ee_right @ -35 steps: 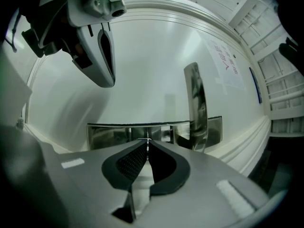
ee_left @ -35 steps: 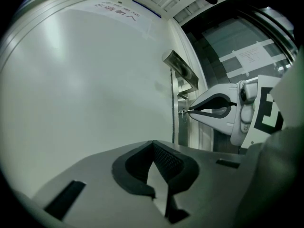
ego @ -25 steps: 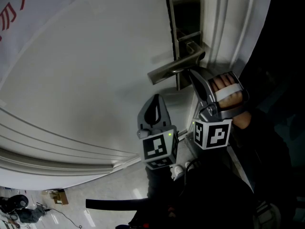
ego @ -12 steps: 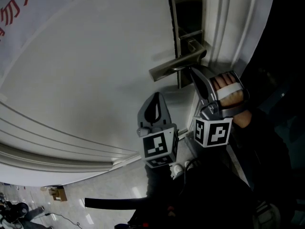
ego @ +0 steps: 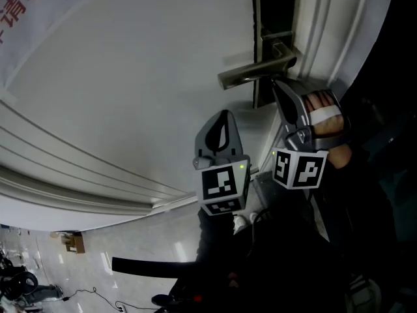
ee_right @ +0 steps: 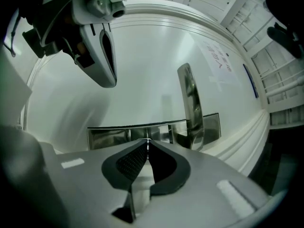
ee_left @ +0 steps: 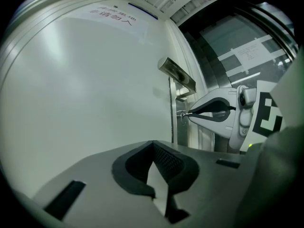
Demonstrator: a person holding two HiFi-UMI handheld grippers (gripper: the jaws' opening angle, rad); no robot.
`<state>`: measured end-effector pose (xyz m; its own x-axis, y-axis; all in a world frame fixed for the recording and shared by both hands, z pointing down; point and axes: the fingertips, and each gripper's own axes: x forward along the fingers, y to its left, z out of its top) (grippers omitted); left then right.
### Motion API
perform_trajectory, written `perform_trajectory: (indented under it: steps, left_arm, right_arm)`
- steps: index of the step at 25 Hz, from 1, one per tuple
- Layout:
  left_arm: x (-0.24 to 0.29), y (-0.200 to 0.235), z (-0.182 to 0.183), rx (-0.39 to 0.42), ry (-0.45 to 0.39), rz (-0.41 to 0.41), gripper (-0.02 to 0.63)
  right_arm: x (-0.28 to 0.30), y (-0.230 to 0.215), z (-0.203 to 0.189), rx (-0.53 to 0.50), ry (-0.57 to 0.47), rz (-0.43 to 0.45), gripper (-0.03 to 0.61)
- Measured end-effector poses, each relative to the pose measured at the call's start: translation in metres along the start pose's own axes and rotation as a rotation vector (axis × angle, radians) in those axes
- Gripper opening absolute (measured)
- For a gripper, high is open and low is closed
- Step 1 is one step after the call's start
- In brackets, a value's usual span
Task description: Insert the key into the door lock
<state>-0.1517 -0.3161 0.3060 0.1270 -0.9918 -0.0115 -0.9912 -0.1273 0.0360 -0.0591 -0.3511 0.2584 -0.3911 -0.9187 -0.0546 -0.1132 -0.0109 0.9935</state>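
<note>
You are pinching the key [ee_left: 182, 114] in the right gripper [ego: 275, 83] at the lock plate [ee_right: 114, 133]; tilting risks jamming. Left gripper [ego: 225, 114]: closed, empty.

Left gripper [ee_left: 153, 145] closed, right gripper [ee_right: 147, 142] pinching key [ee_left: 182, 113]
</note>
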Motion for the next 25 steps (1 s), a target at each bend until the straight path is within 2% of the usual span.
perform_trajectory:
  steps: [4, 6, 8, 12, 18, 21, 25]
  left_arm:
    - [-0.006, 0.005, 0.006, 0.012, -0.005, 0.018, 0.002]
    - [-0.007, 0.009, 0.007, 0.011, -0.019, 0.038, 0.002]
    - [-0.007, 0.011, 0.009, 0.012, -0.031, 0.047, 0.002]
    - [-0.01, 0.013, 0.01, 0.017, -0.024, 0.051, 0.002]
    - [-0.013, 0.012, 0.008, 0.025, -0.023, 0.054, 0.002]
    - [-0.013, 0.01, 0.008, 0.034, -0.024, 0.047, 0.002]
    - [-0.014, 0.009, 0.007, 0.041, -0.027, 0.039, 0.002]
  right_arm:
    - [-0.011, -0.002, 0.002, 0.077, -0.029, 0.018, 0.014]
    - [-0.018, -0.004, 0.001, 0.185, -0.045, 0.042, 0.014]
    - [-0.022, -0.008, 0.001, 0.37, -0.072, 0.062, 0.014]
    - [-0.035, -0.023, 0.0, 0.814, -0.148, 0.042, 0.002]
    - [-0.034, -0.014, -0.026, 1.183, -0.085, 0.028, 0.0]
    - [-0.032, -0.006, -0.029, 1.247, -0.09, 0.052, 0.0]
    - [-0.033, -0.003, -0.028, 1.202, -0.075, 0.032, 0.0]
